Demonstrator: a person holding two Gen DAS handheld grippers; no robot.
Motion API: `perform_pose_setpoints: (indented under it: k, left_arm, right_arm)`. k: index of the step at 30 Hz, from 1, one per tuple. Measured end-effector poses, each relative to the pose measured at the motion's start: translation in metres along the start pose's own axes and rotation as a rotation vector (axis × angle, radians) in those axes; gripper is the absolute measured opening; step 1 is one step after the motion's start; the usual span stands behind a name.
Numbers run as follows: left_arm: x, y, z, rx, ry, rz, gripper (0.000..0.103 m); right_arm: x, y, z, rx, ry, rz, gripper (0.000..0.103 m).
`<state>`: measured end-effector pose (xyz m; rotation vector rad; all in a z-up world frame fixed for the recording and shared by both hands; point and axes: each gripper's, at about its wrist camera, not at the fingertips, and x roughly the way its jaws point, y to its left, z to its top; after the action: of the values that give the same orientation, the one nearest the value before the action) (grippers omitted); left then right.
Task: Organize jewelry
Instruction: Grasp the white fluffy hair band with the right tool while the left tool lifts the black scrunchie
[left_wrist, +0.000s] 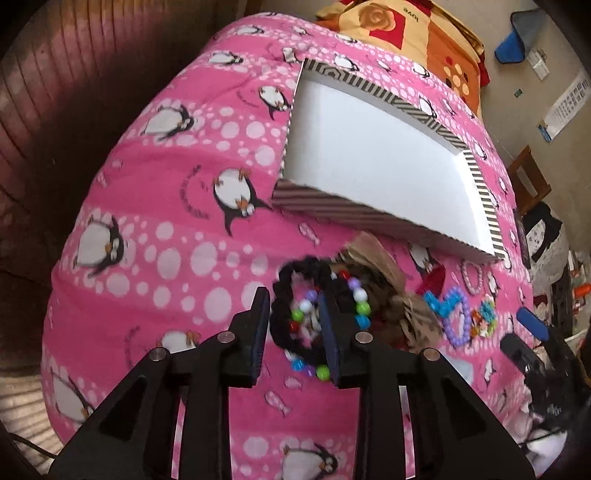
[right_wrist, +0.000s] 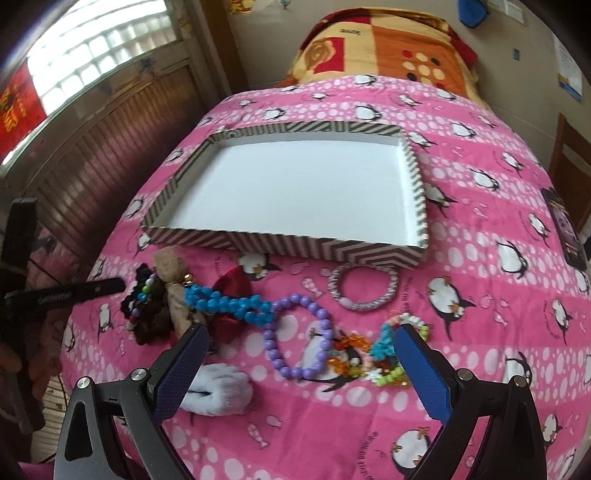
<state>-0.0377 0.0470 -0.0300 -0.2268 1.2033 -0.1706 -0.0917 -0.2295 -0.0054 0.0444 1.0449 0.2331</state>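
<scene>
Pink fleece printed with penguins, the blanket (right_wrist: 480, 229) covers the bed and carries everything. A shallow striped tray (right_wrist: 236, 236) with a white floor sits in the middle of it, nothing inside. All the jewelry lies on the blanket just in front of the tray's near wall.

The left gripper (left_wrist: 295, 325) is down in the pile at the left end, jaws parted a little around a black scrunchie (left_wrist: 284, 295); a multicoloured bead bracelet (left_wrist: 354, 295) lies tangled across the same spot, one finger (left_wrist: 330, 332) standing between its beads. Motion blur makes it hard to tell whether the pads press the scrunchie or only straddle it. A tan fabric piece (left_wrist: 373, 254) and a dark brown scrunchie (right_wrist: 155, 325) crowd this pile.

The right gripper (right_wrist: 301, 354) hovers wide open above the near row. Between its fingers lie a purple bead bracelet (right_wrist: 295, 332) and a cluster of orange, teal and green beads (right_wrist: 373, 354). A blue bead bracelet (right_wrist: 225, 306) overlaps a dark red bow (right_wrist: 236, 284) to the left, touching the purple one. A silvery-pink bangle (right_wrist: 364, 288) rests just below the tray wall. A white plush paw (right_wrist: 221, 387) lies beside the right gripper's left finger. An orange-and-red quilt (right_wrist: 384, 48) is heaped beyond the blanket.
</scene>
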Motion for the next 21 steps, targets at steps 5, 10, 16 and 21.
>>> perform_pose_setpoints:
  k: [5, 10, 16, 21]
  left_arm:
    - [0.025, -0.003, 0.006, 0.121, 0.075, 0.024, 0.035]
    - [0.036, 0.002, 0.011, 0.112, 0.062, 0.023, 0.018]
    - [0.03, 0.007, 0.014, 0.095, 0.032, -0.022, 0.004]
    - [0.006, 0.025, 0.016, 0.047, -0.004, -0.027, 0.004]
  right_arm:
    - [0.003, 0.007, -0.002, -0.012, 0.013, 0.006, 0.1]
    - [0.005, 0.005, -0.002, 0.008, 0.02, 0.005, 0.1]
    - [0.008, 0.009, -0.002, 0.005, 0.03, 0.02, 0.1]
    - [0.008, 0.019, -0.006, -0.028, 0.033, 0.062, 0.1]
